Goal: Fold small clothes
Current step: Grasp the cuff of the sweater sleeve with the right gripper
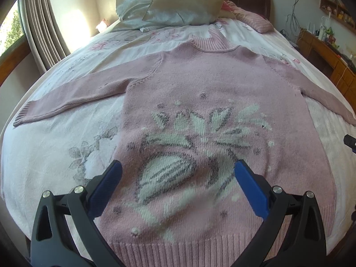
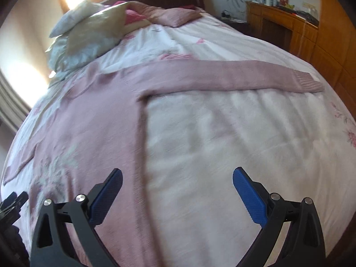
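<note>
With both the left hand-held gripper (image 1: 178, 178) and right hand-held gripper (image 2: 178, 187) spread wide and empty above the flat pink knitted sweater (image 1: 211, 102), best pinching the sleeve cuff (image 2: 309, 81) ahead-right first, folding inward smoothly.

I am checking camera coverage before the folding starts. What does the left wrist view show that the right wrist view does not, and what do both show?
Only the left wrist view shows the sweater's white flower pattern sharply, its ribbed collar, ribbed hem and the whole left-hand sleeve.

Only the right wrist view shows the other sleeve up to its ribbed cuff, and the bare bedspread beside the sweater.

Both show the pink sweater lying flat on the bed, the pillows, the wooden desk, and an empty gripper, left and right, with open jaws.
</note>
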Demonstrator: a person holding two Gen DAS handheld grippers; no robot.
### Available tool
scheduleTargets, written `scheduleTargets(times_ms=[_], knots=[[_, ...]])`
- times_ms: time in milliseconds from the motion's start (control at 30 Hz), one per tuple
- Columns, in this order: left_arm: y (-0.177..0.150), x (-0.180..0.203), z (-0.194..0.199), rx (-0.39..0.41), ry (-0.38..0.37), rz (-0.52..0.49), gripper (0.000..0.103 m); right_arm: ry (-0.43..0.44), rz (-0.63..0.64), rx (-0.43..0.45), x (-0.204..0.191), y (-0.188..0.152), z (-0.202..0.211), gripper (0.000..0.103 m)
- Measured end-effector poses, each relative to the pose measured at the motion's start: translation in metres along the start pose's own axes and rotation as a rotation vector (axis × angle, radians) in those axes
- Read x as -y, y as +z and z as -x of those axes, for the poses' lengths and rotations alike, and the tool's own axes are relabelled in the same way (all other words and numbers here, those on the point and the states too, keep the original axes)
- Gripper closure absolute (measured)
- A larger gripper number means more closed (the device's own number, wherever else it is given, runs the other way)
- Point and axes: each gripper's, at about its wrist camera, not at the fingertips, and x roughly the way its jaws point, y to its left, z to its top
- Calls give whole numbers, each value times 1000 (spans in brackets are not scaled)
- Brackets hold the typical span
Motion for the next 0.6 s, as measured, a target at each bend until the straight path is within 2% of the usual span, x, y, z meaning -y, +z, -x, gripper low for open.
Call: scheduleTargets(times_ms=[167, 300, 367, 467, 600], knots=[[54, 39, -24, 52, -13, -13, 3, -89, -99, -68, 101, 82, -48, 4], [83, 66, -36, 93, -23, -17, 3, -165, -198, -134, 180, 129, -90, 4], [90, 74, -41, 110, -27, -23, 3, -176, -284, -153, 219, 141, -107, 4], [93, 77, -51, 118, -7, -39, 3, -132, -394, -173, 260, 150, -130, 5], [91, 70, -69, 105, 37, -45, 3, -97, -456, -141, 283, 157, -144, 5]])
